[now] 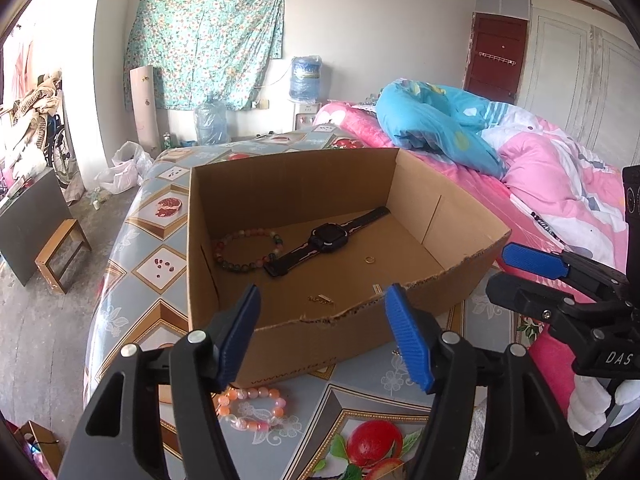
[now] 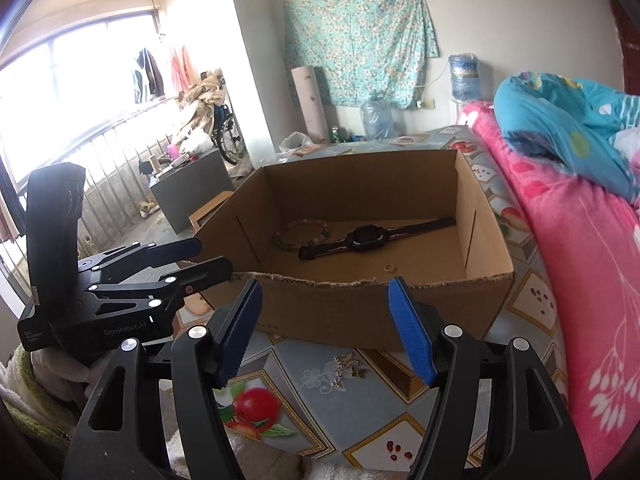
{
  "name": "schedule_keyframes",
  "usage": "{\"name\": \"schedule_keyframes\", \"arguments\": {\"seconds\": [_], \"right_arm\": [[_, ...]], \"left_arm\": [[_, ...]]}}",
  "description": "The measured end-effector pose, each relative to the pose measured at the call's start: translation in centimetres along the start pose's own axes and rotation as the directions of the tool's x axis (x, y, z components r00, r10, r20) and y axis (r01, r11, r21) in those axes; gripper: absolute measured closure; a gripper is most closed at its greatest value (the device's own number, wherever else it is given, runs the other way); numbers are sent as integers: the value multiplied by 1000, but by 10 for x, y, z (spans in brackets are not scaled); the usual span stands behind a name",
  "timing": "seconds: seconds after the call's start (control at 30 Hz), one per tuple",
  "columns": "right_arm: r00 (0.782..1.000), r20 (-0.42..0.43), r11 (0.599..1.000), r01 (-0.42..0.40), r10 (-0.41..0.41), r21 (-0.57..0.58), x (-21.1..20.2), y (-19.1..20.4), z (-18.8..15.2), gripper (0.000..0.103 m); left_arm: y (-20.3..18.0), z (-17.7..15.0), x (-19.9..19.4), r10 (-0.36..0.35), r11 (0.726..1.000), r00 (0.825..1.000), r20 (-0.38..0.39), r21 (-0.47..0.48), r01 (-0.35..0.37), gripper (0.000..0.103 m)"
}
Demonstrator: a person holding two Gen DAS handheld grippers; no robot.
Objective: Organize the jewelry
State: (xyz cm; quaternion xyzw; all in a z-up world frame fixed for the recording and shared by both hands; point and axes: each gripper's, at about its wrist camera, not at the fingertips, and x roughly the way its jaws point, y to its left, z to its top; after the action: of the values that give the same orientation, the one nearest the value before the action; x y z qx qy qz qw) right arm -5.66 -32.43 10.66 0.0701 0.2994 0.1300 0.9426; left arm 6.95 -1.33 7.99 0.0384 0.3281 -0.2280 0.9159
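Observation:
An open cardboard box (image 1: pixel 460 280) (image 2: pixel 340 312) stands on the patterned table. Inside it lie a black watch (image 1: pixel 326 236) (image 2: pixel 364 238), a green and red bead bracelet (image 1: pixel 245 233) (image 2: pixel 288 246), a gold ring (image 1: pixel 369 259) (image 2: pixel 389 268) and a small gold chain piece (image 1: pixel 320 300). A pink and orange bead bracelet (image 1: pixel 260 393) lies on the table in front of the box. So does a silver necklace (image 2: pixel 344 366). My left gripper (image 1: pixel 324 290) (image 2: pixel 212 258) hovers open and empty at the box's near wall. My right gripper (image 2: pixel 327 284) (image 1: pixel 508 272) is beside it, open and empty too.
The fruit-patterned tablecloth (image 2: pixel 304 380) covers the table. A bed with a pink blanket (image 2: pixel 580 280) and a blue quilt (image 1: pixel 440 124) borders the table on the right. The floor drops away on the left, with a stool (image 1: pixel 60 252) and a grey cabinet (image 2: pixel 188 188).

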Motion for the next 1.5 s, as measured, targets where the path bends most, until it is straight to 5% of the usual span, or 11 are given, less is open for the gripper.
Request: {"name": "schedule_keyframes", "arguments": {"seconds": [0.63, 0.97, 1.5], "right_arm": [[970, -217, 983, 139, -111, 118, 17, -28, -75, 39], [947, -268, 971, 212, -176, 112, 33, -35, -86, 39], [937, -289, 970, 227, -194, 87, 44, -32, -87, 39]], "left_arm": [[-23, -60, 13, 70, 996, 989, -129, 58, -63, 36], [-32, -84, 32, 87, 993, 973, -216, 95, -68, 36], [-41, -90, 43, 92, 991, 967, -238, 118, -65, 36]]}}
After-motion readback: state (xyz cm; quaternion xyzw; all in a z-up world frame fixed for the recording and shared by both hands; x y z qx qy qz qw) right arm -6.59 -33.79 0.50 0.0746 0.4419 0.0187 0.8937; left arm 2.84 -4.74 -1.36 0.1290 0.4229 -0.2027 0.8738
